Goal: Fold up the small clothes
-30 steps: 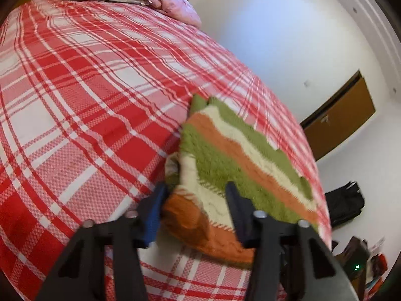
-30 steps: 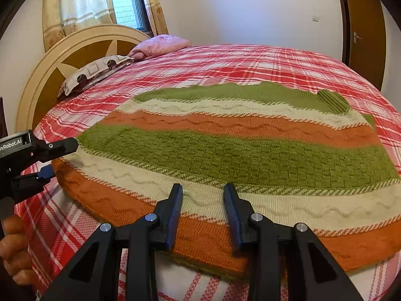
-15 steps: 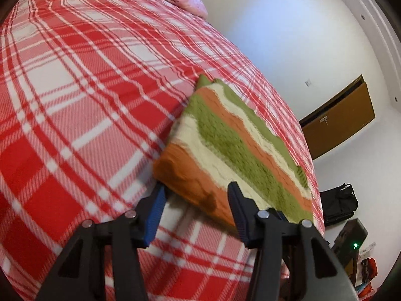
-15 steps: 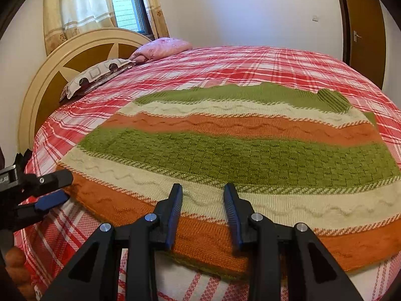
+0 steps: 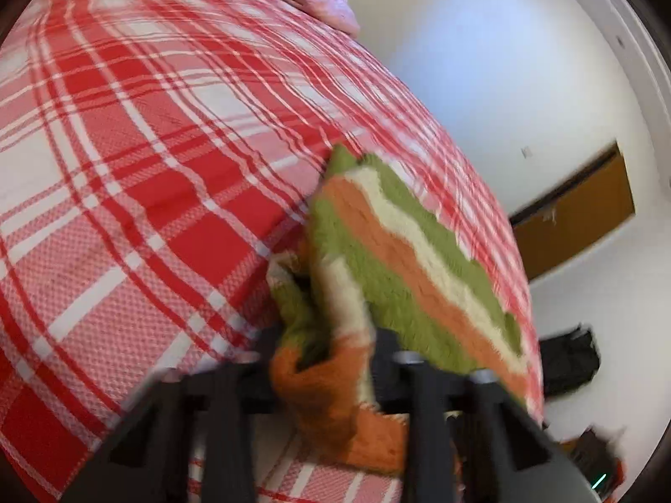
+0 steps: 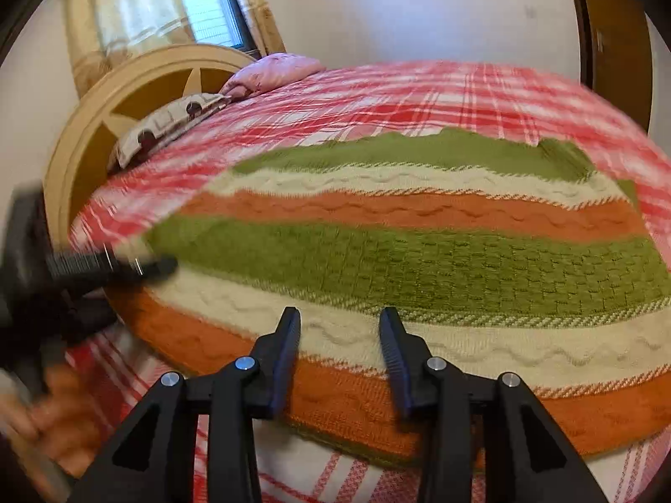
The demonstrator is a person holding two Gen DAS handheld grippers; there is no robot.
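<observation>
Large bed [image 6: 419,92] under a red-and-white plaid cover, filling most of both views. At its head, a rounded tan headboard [image 6: 138,88], a patterned pillow [image 6: 167,123] and a pink pillow [image 6: 272,71]. Behind, a curtained window [image 6: 205,4], pale walls and a brown door [image 6: 616,29].

Spread across the near part of the cover: a knitted striped sweater [image 6: 419,260] in green, cream and orange bands, mostly flat, orange hem nearest the right camera.

At the sweater's left corner, the left gripper [image 5: 325,360], blurred, jaws just closed and clamped on a bunched fold of the orange and green knit; corner puckered and raised between the fingers. Same gripper seen from the right wrist view as a dark smear at the left edge [image 6: 138,268], with a blurred hand [image 6: 46,402] below it.

Over the near hem, the right gripper [image 6: 339,322], jaws apart and just widened slightly, blue-edged fingers [image 6: 287,348] above the cream and orange bands, nothing pinched between them; contact with the knit not discernible.

Dark bags [image 5: 570,360] on the floor beyond the bed's far side.
</observation>
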